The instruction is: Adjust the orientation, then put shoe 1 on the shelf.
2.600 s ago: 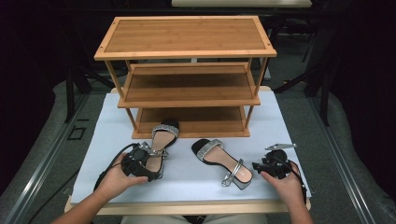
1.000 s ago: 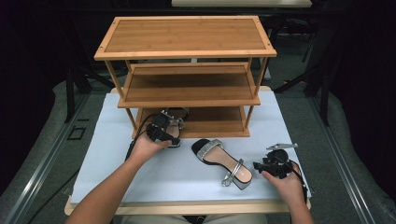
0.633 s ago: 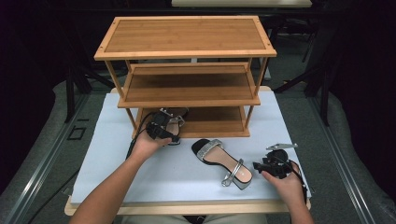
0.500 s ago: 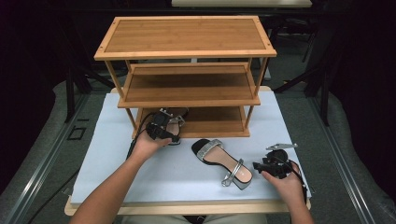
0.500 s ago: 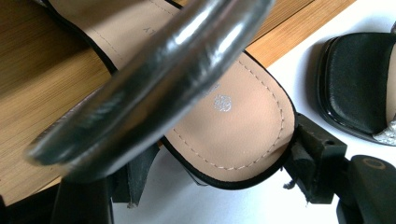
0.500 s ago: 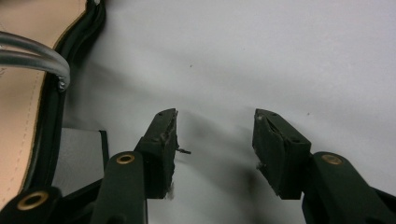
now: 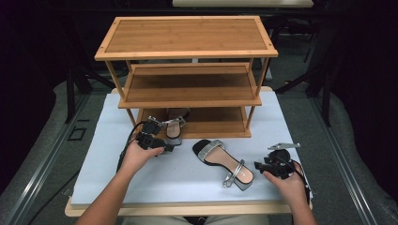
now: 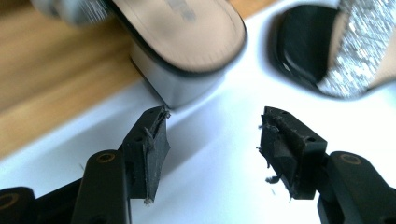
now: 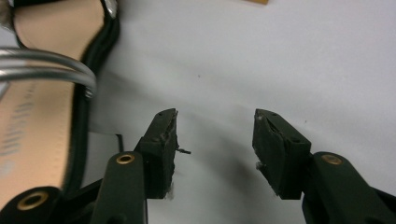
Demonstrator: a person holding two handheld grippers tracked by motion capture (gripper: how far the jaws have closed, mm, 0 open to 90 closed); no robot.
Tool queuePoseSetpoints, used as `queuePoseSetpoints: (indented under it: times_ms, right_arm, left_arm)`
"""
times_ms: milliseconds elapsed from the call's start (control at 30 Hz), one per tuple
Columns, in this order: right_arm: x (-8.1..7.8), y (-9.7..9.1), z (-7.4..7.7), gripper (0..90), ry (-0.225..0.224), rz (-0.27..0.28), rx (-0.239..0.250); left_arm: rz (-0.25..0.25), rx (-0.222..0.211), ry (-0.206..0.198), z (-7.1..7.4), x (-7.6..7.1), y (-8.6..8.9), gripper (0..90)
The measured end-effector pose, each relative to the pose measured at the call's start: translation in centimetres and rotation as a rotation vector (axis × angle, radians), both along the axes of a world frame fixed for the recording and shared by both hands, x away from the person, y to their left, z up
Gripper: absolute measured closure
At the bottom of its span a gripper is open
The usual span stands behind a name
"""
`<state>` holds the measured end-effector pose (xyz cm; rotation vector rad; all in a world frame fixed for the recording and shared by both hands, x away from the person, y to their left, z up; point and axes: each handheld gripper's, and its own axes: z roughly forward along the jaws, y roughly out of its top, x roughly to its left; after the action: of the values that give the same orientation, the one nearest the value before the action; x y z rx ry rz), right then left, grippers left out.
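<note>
One sandal (image 7: pixel 174 127) already rests on the bottom shelf of the wooden rack (image 7: pixel 187 89), its heel hanging past the front edge. Just before it, the left gripper (image 7: pixel 162 146) is empty, its jaws just narrowing but apart. The second sandal (image 7: pixel 224 162) lies on the mat before the rack, unshelved, beside the empty, open right gripper (image 7: pixel 259 165).

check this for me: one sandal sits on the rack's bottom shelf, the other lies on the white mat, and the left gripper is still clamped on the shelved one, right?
Not quite. The left gripper has let go: its jaws, just closing a little, hold nothing in the left gripper view, with the shelved sandal beyond them. The other sandal lies on the white mat; the high view shows that.
</note>
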<state>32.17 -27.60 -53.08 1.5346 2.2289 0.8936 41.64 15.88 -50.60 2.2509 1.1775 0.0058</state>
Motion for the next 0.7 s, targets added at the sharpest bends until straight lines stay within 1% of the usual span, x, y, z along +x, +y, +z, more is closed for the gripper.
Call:
queuePoseSetpoints:
  times_ms: [33,100,167,200,233,267,333,400,433,500,533,567,633,667,700]
  right_arm:
    - [0.0,0.0,0.2,49.6,0.009,0.015,0.020]
    - [0.0,0.1,0.7,49.6,-0.002,0.008,0.006]
    - [0.1,0.1,1.1,49.6,0.003,0.006,0.007]
    - [0.1,0.2,1.3,49.6,0.000,-0.005,-0.005]
    - [0.1,0.3,1.5,49.7,0.007,-0.001,-0.001]
    - [0.1,0.3,1.7,49.7,0.013,0.009,0.003]
    - [0.1,0.6,2.1,49.7,0.021,0.012,-0.008]
    - [0.1,0.9,2.6,49.7,0.023,0.021,-0.016]
    - [0.2,1.0,2.8,49.7,0.029,0.033,-0.008]
    - [0.4,1.4,3.4,49.6,0.041,0.058,-0.012]
    - [0.4,1.8,3.7,49.6,0.042,0.042,-0.036]
    - [0.6,2.0,4.0,49.6,0.047,0.064,-0.022]
    - [0.9,2.4,4.5,49.6,0.075,0.119,0.019]
    - [0.9,2.9,4.7,49.7,0.054,0.079,-0.048]
    - [1.3,2.8,4.8,49.7,0.094,0.172,0.062]
  left_arm:
    - [-0.009,0.006,-0.003,0.2,-0.3,0.1,41.3]
    - [-0.021,0.015,-0.004,0.8,-0.8,0.3,41.3]
    - [-0.027,0.009,-0.016,1.5,-1.2,0.7,41.3]
    - [-0.029,0.015,-0.014,1.8,-1.3,0.9,41.3]
    - [-0.033,0.022,-0.012,2.2,-1.5,1.2,41.1]
    - [-0.028,0.018,-0.018,2.6,-1.7,1.4,41.0]
    - [-0.038,-0.001,-0.013,3.1,-2.1,1.9,41.0]
    - [-0.040,-0.009,-0.016,3.4,-2.4,2.2,40.8]
    - [-0.049,-0.008,-0.010,3.5,-2.6,2.3,40.6]
    - [-0.060,-0.002,-0.004,3.7,-2.8,2.4,39.7]
    - [-0.070,0.001,-0.003,3.8,-2.8,2.5,39.7]
    - [-0.073,-0.001,0.000,3.9,-2.9,2.6,39.7]
    - [-0.078,-0.004,-0.002,4.0,-2.9,2.7,39.7]
    - [-0.079,-0.008,-0.003,4.0,-2.9,2.7,39.7]
    - [-0.080,-0.005,0.000,4.0,-3.0,2.8,39.7]
